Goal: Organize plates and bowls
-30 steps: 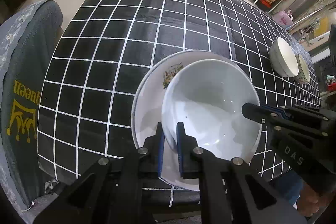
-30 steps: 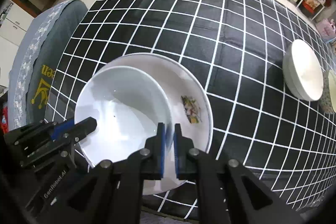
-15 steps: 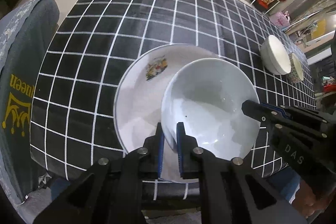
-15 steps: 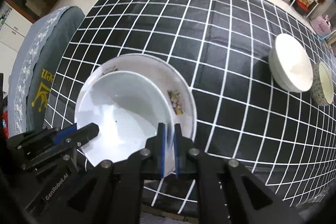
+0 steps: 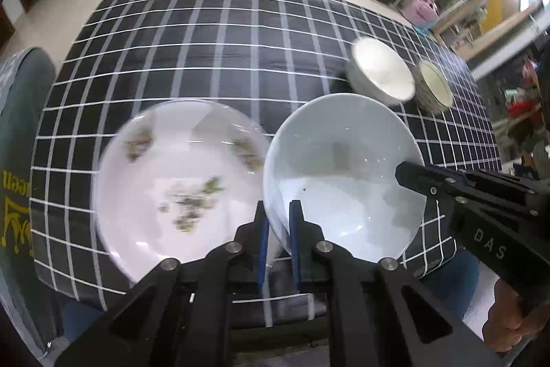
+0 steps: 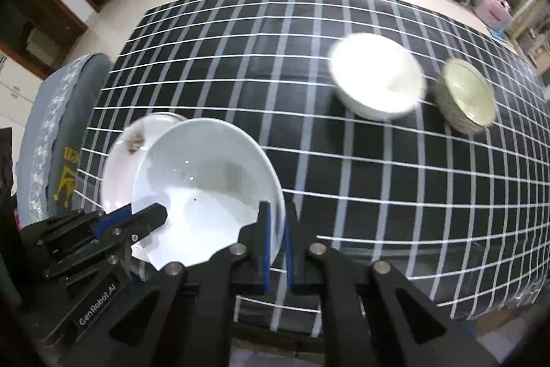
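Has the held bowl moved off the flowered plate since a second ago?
Yes. The bowl has shifted right, off the plate, toward the two far bowls.

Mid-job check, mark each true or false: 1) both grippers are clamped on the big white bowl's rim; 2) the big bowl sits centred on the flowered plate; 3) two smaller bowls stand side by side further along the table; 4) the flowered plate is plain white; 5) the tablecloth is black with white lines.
1) True: the left gripper and right gripper each pinch the rim of the big white bowl.
2) False: the bowl is off to the side of the flowered plate, most of which lies uncovered.
3) True: a white bowl and a patterned bowl.
4) False: it carries floral motifs.
5) True: a grid-patterned tablecloth.
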The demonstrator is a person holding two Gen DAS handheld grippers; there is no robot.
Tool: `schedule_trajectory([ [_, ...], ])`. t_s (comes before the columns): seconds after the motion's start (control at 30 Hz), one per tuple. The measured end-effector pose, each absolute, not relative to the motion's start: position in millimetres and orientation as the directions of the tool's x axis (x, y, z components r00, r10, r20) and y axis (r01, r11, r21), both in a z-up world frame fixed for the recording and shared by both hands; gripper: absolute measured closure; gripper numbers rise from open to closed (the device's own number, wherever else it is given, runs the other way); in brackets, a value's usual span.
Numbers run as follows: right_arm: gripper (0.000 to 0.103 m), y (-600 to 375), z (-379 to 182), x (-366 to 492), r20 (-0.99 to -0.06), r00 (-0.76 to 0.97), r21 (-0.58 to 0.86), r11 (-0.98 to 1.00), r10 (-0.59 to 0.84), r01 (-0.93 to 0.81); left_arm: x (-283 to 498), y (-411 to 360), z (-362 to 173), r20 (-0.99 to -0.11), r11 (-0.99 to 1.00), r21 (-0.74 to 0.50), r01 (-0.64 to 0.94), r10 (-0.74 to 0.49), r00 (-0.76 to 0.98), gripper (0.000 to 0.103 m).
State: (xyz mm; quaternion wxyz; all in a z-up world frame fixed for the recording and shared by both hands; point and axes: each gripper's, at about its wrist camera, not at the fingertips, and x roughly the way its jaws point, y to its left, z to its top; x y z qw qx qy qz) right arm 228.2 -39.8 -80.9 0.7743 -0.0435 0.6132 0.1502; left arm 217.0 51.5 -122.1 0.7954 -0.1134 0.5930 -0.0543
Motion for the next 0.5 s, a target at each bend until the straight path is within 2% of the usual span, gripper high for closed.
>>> schedule_trajectory([
  [0.5, 0.093, -124.2, -143.9, 220.3, -0.984, 0.101, 0.126, 0.979, 0.143, -0.161, 231.3, -35.5, -181.6, -0.966, 0.979, -0.199, 0.047, -0.204, 0.158, 0.093],
])
